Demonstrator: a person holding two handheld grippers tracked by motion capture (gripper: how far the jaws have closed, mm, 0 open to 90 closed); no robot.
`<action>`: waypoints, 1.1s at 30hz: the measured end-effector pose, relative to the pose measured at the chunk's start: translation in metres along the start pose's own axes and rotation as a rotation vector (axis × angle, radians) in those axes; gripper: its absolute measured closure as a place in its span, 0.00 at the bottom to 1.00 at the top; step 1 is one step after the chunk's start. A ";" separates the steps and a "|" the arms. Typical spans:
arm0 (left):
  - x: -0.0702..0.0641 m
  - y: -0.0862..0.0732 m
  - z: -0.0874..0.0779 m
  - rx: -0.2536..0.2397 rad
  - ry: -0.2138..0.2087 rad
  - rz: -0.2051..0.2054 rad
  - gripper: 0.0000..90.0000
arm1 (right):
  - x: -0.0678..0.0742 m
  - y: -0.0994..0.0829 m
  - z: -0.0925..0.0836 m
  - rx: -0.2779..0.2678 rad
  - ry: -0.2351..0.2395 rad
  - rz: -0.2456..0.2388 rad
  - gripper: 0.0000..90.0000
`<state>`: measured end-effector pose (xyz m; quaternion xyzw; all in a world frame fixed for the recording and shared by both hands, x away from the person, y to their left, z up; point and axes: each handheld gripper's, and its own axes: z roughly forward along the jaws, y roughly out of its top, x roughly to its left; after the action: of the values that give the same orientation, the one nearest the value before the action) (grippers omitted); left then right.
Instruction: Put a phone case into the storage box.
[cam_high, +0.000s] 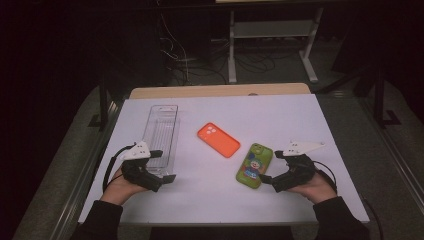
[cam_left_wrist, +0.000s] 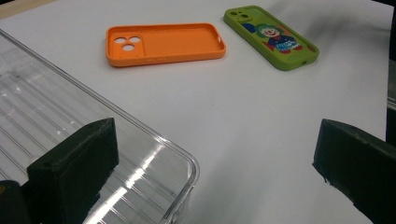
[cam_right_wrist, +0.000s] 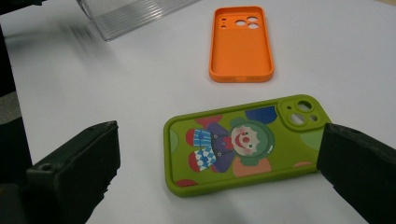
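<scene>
A clear plastic tray (cam_high: 161, 131) lies lengthwise on the left of the white table. An orange phone case (cam_high: 218, 139) rests hollow side up near the middle. To its right lies a green phone case (cam_high: 255, 165) printed with a clown. My left gripper (cam_high: 163, 166) stands open at the tray's near right corner. In the left gripper view that tray (cam_left_wrist: 70, 121) corner sits in front of the left jaw of the gripper (cam_left_wrist: 215, 177), untouched. My right gripper (cam_high: 271, 167) is open beside the green case. The green case (cam_right_wrist: 243, 144) lies between the spread jaws of this gripper (cam_right_wrist: 217, 175), and I see no pad pressing on it.
The white table top (cam_high: 300, 120) ends in a wooden strip (cam_high: 220, 91) at the far edge. Beyond it are a dark floor, cables and a white shelf frame (cam_high: 272, 30). The orange case (cam_left_wrist: 163, 44) and green case (cam_left_wrist: 271, 37) lie ahead of the left gripper.
</scene>
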<state>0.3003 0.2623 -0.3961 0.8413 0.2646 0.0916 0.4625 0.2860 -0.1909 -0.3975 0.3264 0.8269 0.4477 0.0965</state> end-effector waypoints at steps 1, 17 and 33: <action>0.000 0.000 0.000 0.001 0.000 0.001 0.00 | 0.000 0.000 0.000 0.001 -0.003 0.003 0.00; -0.002 -0.001 0.001 0.012 0.000 0.015 0.00 | -0.005 0.004 0.013 0.071 -0.032 0.024 0.00; -0.005 -0.001 -0.003 -0.002 0.010 0.006 0.00 | -0.011 0.028 0.026 0.082 -0.051 0.030 0.00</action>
<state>0.2944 0.2622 -0.3953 0.8410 0.2642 0.0976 0.4618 0.3189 -0.1695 -0.3911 0.3537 0.8369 0.4063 0.0973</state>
